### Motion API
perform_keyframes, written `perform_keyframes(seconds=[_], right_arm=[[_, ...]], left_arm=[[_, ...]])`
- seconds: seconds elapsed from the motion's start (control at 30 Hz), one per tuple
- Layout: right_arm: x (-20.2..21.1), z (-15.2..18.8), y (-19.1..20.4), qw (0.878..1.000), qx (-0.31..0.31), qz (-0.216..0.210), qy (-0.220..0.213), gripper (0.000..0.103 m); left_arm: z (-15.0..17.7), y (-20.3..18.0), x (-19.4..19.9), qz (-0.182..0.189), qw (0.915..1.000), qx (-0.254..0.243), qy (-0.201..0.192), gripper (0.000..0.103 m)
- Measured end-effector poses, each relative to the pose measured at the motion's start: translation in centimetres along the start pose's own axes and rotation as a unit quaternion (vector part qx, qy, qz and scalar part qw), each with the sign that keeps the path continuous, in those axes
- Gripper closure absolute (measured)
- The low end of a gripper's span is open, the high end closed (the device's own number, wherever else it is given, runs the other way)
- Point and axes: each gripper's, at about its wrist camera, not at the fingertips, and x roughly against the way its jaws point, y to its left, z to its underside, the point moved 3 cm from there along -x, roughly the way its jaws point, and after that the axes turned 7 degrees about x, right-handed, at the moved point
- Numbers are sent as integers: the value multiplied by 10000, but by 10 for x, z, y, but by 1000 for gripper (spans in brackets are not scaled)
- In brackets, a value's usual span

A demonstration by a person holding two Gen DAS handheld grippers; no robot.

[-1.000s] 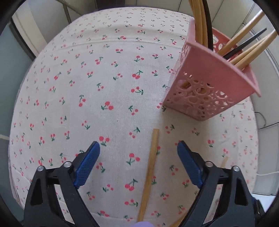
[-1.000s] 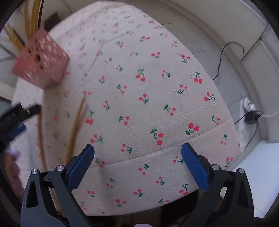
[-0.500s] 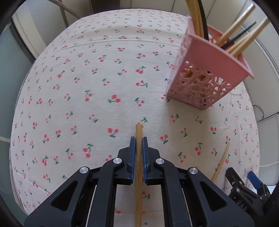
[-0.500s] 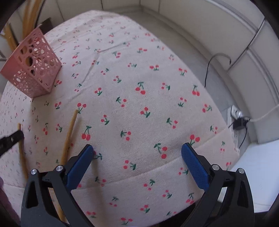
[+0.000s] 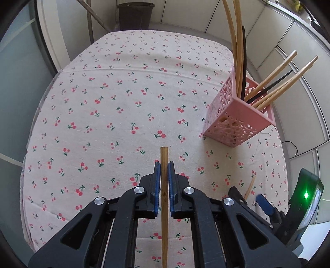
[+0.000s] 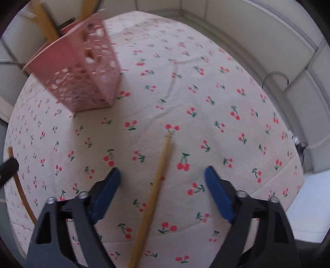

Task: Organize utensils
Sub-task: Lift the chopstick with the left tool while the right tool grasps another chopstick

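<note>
Left gripper [image 5: 164, 165] clamped on a flat bamboo chopstick [image 5: 164, 198], now lifted off the cherry-print tablecloth [image 5: 115, 115], right gripper [image 6: 162, 181] closing from wide around a round pale chopstick [image 6: 156, 183] lying untouched, perforated pink holder [image 5: 237, 125] nearer than before

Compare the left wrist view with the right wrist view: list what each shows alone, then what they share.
Left wrist only: the left claw shut on a chopstick, and a dark bin beyond the table.

Right wrist only: the right claw closing around a pale chopstick on the cloth, pads not yet touching it.

Both: the pink holder and cherry tablecloth.
</note>
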Motion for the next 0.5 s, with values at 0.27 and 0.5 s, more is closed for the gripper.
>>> perform_keyframes(seconds=[0.27,0.5], right_arm=[[4,-5,0,9926,-38,-1208,-59,97],[36,-19,-37,9857,-341,-1586,-460,97]], left_arm=[[-5,6,10,453,9988,147,-60,95],[-5,2,24,1108,9936,152,-148,95]])
